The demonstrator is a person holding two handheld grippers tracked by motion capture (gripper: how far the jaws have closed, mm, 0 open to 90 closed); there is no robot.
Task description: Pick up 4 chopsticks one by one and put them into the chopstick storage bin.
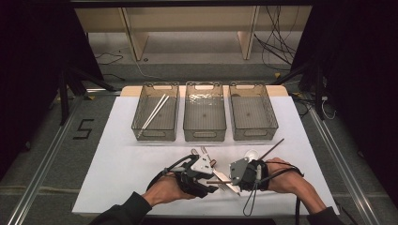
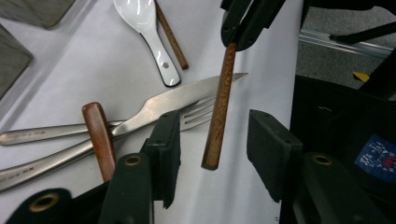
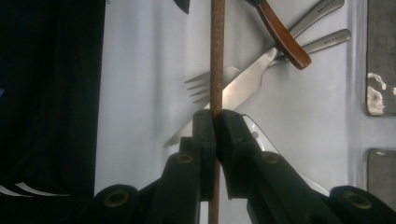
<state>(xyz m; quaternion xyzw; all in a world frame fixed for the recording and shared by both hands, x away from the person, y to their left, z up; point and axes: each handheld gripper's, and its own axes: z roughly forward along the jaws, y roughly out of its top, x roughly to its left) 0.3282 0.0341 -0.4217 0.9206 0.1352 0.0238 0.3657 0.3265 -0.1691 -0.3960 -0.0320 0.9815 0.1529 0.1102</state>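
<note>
The work looks like sorting cutlery into three mesh baskets at the far side of the counter [image 1: 117,154], and it seems barely begun. The left basket [image 1: 156,112] already holds a pair of white chopsticks [image 1: 154,112], while the middle basket [image 1: 204,112] and the right basket [image 1: 253,112] look bare. The right gripper [image 3: 215,122] has its jaws closed tight on a brown wooden chopstick [image 3: 216,56], gripping it partway along its length and holding it lifted above the pile. The left gripper [image 2: 215,140] has its jaws spread wide, one on each side of the chopstick's free end without touching it, so a handover or a steadying grip seems to be the step in hand. Lying loose on the white sheet beneath are a knife [image 2: 177,100] crossed over a fork [image 2: 198,114], a white ceramic spoon [image 2: 149,32], a second brown chopstick [image 2: 172,39] just beside the spoon, and a thing with a reddish wooden handle [image 2: 99,137] resting across the metal handles. All of these are left to sort, along with the chopstick now held, so most of the job remains.
</note>
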